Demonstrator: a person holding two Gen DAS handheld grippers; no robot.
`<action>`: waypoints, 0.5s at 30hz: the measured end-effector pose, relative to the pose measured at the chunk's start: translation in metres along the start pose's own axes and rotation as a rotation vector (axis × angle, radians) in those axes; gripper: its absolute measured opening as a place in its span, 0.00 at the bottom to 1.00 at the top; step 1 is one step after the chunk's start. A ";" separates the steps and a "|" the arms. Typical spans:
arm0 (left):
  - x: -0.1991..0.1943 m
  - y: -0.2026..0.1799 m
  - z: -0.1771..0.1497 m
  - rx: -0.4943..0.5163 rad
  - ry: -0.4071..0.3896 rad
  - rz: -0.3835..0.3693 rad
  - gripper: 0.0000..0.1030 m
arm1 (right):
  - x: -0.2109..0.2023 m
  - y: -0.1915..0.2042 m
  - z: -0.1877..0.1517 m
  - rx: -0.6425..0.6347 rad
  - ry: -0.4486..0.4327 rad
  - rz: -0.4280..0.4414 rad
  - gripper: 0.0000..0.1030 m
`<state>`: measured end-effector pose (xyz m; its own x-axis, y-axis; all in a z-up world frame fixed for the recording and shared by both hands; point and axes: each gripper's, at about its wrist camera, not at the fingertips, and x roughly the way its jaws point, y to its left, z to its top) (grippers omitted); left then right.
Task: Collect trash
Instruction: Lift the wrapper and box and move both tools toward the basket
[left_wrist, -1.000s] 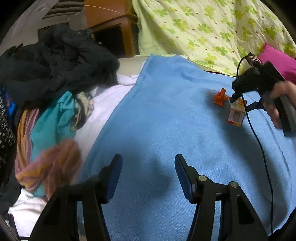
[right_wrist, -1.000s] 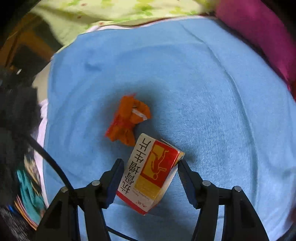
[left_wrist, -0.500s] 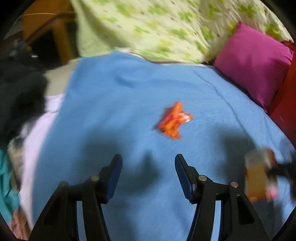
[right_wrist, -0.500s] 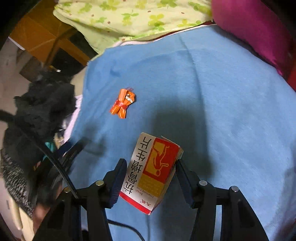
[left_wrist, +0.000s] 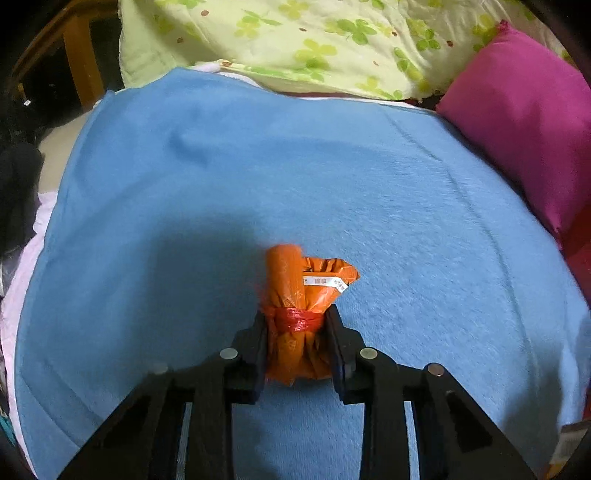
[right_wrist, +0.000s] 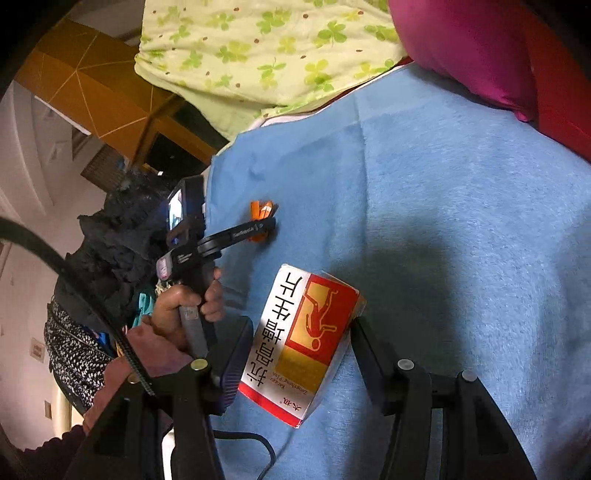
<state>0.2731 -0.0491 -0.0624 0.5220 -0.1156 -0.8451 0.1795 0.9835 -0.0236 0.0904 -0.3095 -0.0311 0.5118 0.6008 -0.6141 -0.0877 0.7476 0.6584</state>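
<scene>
bedroom clutter frames a bed spread with a blue blanket (left_wrist: 369, 192), and that blanket serves as the landmark for everything else. near its middle sits the orange wrapper (left_wrist: 299, 314), a crumpled plastic bundle cinched by a red band; the left claw (left_wrist: 297, 332) is clamped on it right at that band, likely because the tied waist is the firmest, narrowest place to pinch soft plastic. whether it is already off the blanket cannot be told. the right wrist view shows the same pinch from the side, wrapper (right_wrist: 260, 218) low against the blanket's left edge.

over the blanket's near part, the right claw (right_wrist: 295, 354) is closed on the medicine box (right_wrist: 303, 343), red, yellow and white, gripped across its narrow sides and held clear, apparently so both pieces of trash can be carried off together.

beyond the blanket's far edge lie a green floral quilt (left_wrist: 314, 40) and a magenta pillow (left_wrist: 528, 122); dark clothes (right_wrist: 114, 236) pile off its left side.
</scene>
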 end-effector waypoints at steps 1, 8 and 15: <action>-0.008 -0.001 -0.005 0.005 -0.008 0.008 0.28 | -0.001 0.001 -0.002 0.005 -0.004 0.004 0.56; -0.104 -0.017 -0.051 0.021 -0.103 0.029 0.28 | -0.046 0.031 -0.030 -0.067 -0.082 -0.031 0.56; -0.225 -0.061 -0.106 0.112 -0.290 0.175 0.28 | -0.109 0.074 -0.057 -0.160 -0.190 -0.058 0.56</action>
<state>0.0558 -0.0683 0.0726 0.7654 0.0032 -0.6435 0.1477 0.9724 0.1805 -0.0204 -0.3035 0.0596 0.6703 0.5024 -0.5462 -0.1794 0.8238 0.5377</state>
